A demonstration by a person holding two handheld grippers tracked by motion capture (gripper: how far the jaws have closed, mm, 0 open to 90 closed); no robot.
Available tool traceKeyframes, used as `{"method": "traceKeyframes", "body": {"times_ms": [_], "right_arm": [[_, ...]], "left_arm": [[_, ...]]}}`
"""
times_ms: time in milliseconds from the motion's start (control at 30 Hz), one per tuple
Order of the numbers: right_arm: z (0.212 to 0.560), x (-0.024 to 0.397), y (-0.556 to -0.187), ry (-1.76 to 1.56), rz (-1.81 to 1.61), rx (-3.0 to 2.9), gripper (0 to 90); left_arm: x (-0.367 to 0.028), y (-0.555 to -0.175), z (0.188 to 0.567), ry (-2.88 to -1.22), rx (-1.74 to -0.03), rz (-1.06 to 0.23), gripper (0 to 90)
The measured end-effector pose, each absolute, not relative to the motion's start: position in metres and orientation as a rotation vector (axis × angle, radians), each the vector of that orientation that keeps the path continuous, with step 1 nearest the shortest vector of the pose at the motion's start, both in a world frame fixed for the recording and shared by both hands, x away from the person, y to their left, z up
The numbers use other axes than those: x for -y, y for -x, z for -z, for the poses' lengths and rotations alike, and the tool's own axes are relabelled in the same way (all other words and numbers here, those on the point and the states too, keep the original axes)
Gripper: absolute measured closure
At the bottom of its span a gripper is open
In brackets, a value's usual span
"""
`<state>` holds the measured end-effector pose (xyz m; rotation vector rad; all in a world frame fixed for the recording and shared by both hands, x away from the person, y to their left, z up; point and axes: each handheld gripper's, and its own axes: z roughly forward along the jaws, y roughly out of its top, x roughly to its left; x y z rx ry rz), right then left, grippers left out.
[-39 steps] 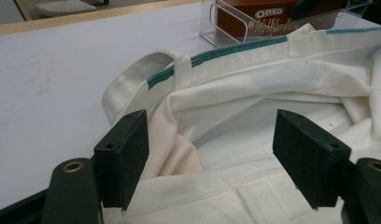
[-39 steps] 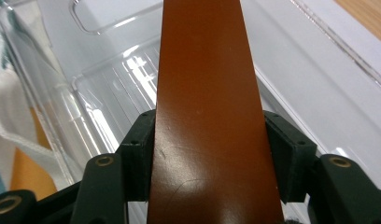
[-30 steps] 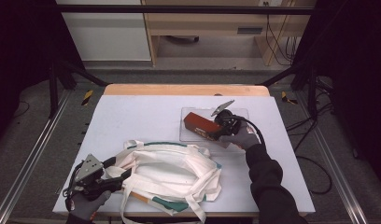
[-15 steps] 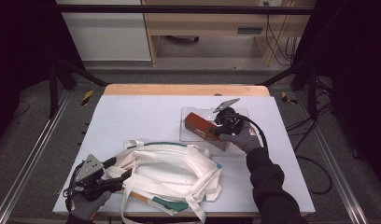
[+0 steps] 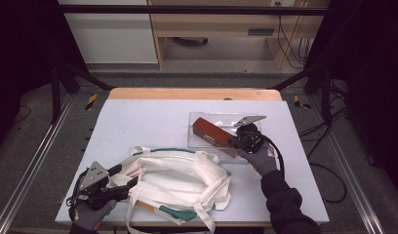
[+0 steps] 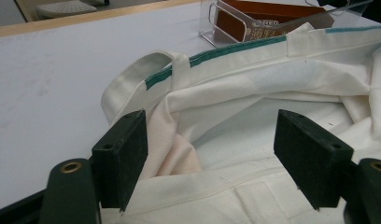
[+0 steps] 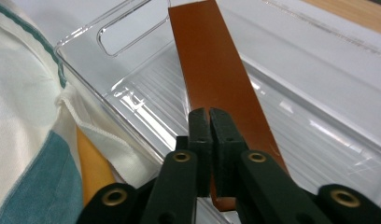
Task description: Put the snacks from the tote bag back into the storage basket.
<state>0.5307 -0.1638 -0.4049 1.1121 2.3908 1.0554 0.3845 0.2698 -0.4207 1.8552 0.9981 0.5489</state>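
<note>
We see our right gripper, its jaws just closed with the flat reddish-brown box behind them in the clear plastic tray, while our left gripper gapes wide over the white canvas bag.

A lab-like recording room: a pale grey worktop inside a black metal frame, loose black cables beneath a light wooden bench behind.
</note>
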Motion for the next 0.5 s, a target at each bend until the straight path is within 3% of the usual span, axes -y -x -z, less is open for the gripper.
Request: {"method": "traceKeyframes", "body": {"times_ms": [500], "right_arm": [[0.416,0.154,-0.537,-1.161,-0.977,-2.442,90.0]], "left_arm": [[-0.270,-0.384,0.421,-1.860,-0.996,-0.548,26.0]]}}
